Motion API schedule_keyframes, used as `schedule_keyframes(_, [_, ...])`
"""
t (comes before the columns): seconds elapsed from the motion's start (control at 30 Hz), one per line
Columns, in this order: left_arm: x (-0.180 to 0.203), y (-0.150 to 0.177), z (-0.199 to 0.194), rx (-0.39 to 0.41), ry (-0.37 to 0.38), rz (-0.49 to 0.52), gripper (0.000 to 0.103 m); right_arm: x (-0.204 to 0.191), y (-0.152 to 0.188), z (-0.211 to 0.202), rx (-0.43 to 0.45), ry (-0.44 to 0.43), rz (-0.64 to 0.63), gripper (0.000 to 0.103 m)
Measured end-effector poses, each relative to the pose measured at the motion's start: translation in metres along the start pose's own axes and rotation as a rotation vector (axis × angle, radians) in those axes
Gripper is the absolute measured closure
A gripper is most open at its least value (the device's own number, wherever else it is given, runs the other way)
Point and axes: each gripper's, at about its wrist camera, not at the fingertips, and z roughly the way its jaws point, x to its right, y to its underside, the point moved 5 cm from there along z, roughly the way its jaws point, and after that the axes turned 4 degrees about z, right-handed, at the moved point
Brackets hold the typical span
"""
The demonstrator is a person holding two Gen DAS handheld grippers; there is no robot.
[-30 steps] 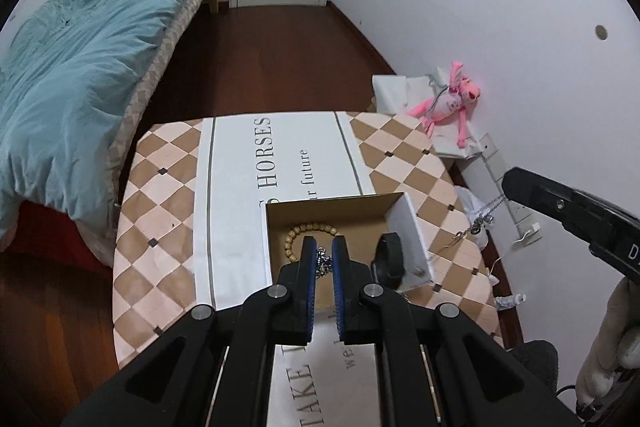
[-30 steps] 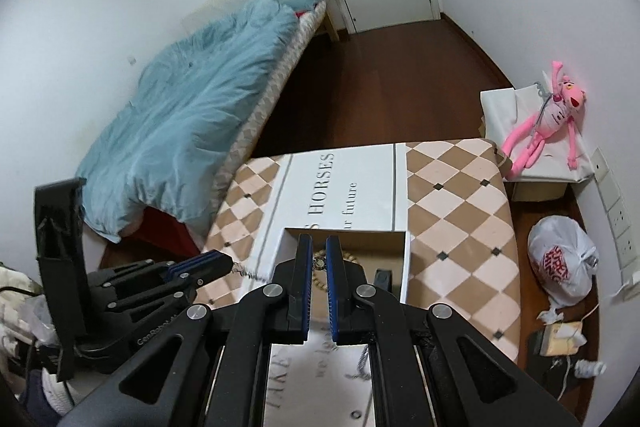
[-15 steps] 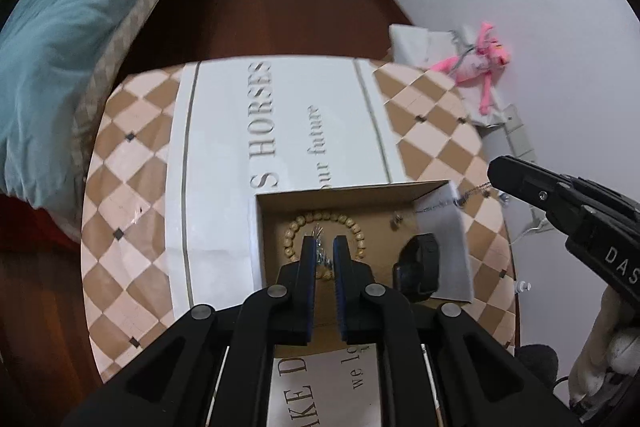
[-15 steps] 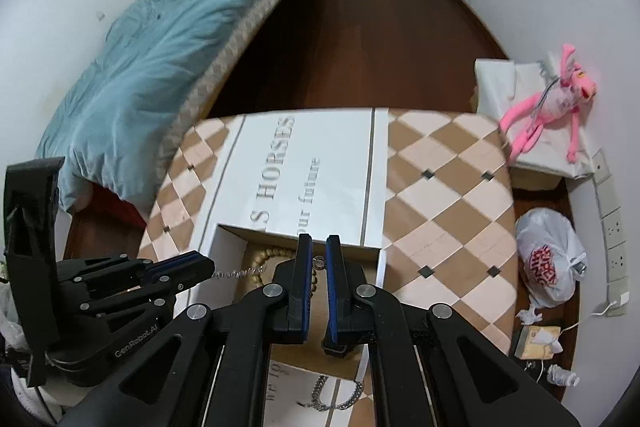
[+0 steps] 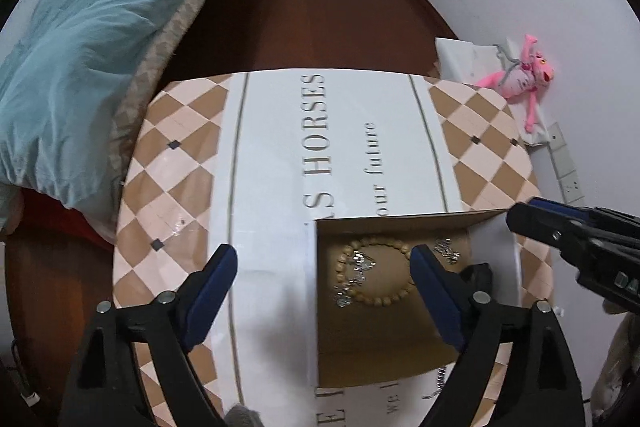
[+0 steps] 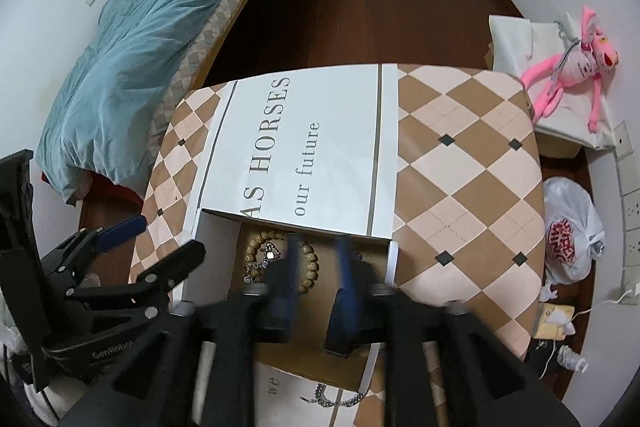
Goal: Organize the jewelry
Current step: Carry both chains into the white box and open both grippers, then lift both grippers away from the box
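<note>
An open cardboard box (image 5: 384, 359) sits on the patterned table. Inside lie a wooden bead bracelet (image 5: 374, 301) and a thin silver chain (image 5: 356, 277), part of it heaped near the far right corner (image 5: 448, 250). My left gripper (image 5: 324, 267) is wide open and empty above the box's left edge. My right gripper (image 6: 316, 247) is open and empty over the box, above the bracelet (image 6: 308, 269) and chain (image 6: 260, 265). A black object (image 5: 478, 273) lies in the box, partly hidden. Another silver chain (image 6: 336, 401) lies on the table in front of the box.
The table (image 6: 460, 163) has a checkered cover with a white printed band. A bed with a blue quilt (image 5: 80, 39) stands to the left. A pink plush toy (image 6: 576, 67), a white plastic bag (image 6: 572, 231) and wall sockets are on the right.
Both grippers have opened. The silver chain that hung stretched between them has dropped into the box onto the bracelet. Both grippers sit lower and closer to the box.
</note>
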Motion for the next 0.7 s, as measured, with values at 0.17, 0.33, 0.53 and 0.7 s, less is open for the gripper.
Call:
schedule_keyframes(0.17, [-0.006, 0.005, -0.001, 0.035, -0.053, 0.002, 0.004, 0.011, 0.01, -0.002, 0.019, 0.113, -0.01, 0.034])
schedule_keyframes(0.33, [-0.006, 0.019, 0.002, 0.042, -0.081, -0.005, 0.002, 0.022, 0.035, 0.002, 0.027, 0.263, -0.026, 0.004])
schedule_keyframes(0.53, [-0.003, 0.037, 0.001, 0.044, -0.089, -0.01, 0.002, 0.03, 0.063, 0.006, 0.028, 0.324, -0.009, 0.004])
schedule_keyframes(0.7, [-0.002, 0.045, -0.012, 0.064, -0.1, -0.009, 0.002, 0.025, 0.074, -0.006, 0.06, 0.322, 0.015, 0.004])
